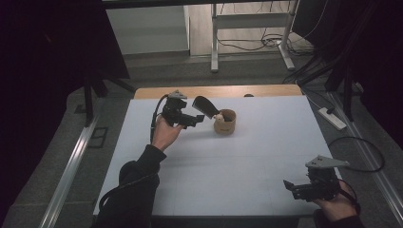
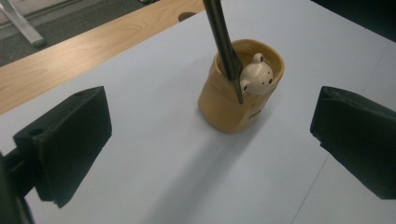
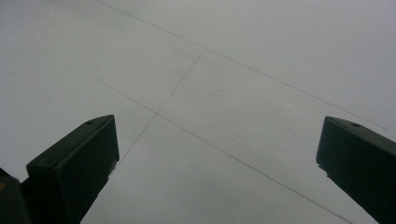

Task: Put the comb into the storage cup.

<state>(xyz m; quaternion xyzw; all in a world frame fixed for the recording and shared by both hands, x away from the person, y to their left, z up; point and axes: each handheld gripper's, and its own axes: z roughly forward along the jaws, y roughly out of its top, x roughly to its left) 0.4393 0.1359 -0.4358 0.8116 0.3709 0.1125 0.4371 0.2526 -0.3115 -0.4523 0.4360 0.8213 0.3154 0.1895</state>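
You are hovering your left gripper (image 2: 210, 154), jaws wide and empty, beside the ceramic cup (image 2: 233, 100); it looks breakable and smooth, so grip its body squarely.

The table (image 1: 209, 156) carried a pale, whitish sheet crossed by thin lines, with a strip of bare wood (image 1: 218, 91) showing along its far edge. A tan mug (image 1: 225, 122) stood directly on the sheet near that far edge; a dark utensil (image 1: 206, 106), perhaps a spatula, leaned out of it.
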